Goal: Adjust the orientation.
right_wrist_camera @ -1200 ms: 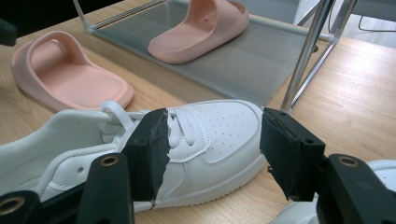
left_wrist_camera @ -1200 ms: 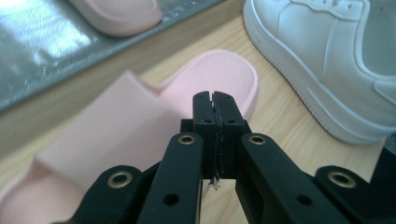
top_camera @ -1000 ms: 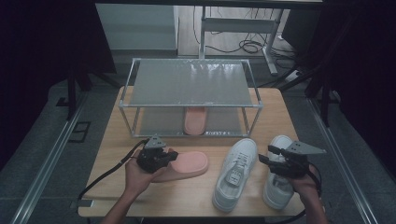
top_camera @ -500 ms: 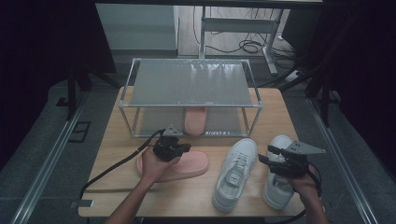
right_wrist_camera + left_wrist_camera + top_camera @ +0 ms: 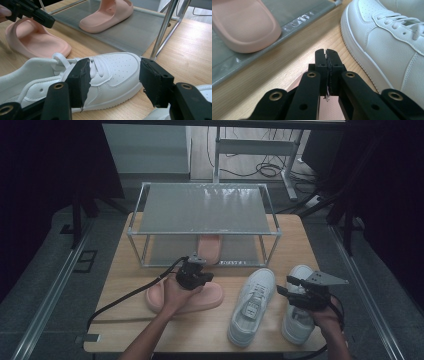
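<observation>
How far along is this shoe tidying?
Done: one pink slipper lies on the rack's lower shelf. In hand: the left gripper, fingers shut, sits over the second slipper on the table; whether it grips it is unclear. Left: both white sneakers are on the table; the right gripper hovers open above them.

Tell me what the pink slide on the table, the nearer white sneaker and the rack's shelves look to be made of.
Pink slide: likely moulded foam or soft rubber, matte; one piece, thick rounded edges, fine pebbled skin.
White sneaker: leather or a synthetic look-alike, smooth with slight sheen; stitched panels, perforated toe, woven laces.
Rack shelves: grey sheet, perhaps fabric or plastic, hard to tell; glossy patches suggest a film cover. The frame looks like shiny metal tube.
</observation>
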`<action>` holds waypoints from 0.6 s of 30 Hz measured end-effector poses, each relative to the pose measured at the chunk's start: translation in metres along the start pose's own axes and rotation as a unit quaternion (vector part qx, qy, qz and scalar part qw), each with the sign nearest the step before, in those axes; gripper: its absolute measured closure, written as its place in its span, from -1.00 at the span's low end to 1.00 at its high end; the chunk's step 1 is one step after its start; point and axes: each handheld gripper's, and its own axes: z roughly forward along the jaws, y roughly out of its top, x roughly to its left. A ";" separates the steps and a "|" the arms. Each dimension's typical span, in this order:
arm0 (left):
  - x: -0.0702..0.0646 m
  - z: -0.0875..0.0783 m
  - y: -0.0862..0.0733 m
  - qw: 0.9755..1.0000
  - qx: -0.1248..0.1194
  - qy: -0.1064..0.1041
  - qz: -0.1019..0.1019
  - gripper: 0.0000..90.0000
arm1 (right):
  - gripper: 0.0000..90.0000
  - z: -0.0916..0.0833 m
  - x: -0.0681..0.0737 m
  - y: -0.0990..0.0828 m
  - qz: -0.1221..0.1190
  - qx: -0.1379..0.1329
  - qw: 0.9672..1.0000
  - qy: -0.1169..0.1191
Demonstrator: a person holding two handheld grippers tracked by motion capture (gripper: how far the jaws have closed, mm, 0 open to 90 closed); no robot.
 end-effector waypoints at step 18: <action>0.005 0.024 0.003 0.999 0.043 0.032 -0.007 0.97 | -0.05 -0.003 0.001 0.002 -0.004 -0.005 1.000 0.000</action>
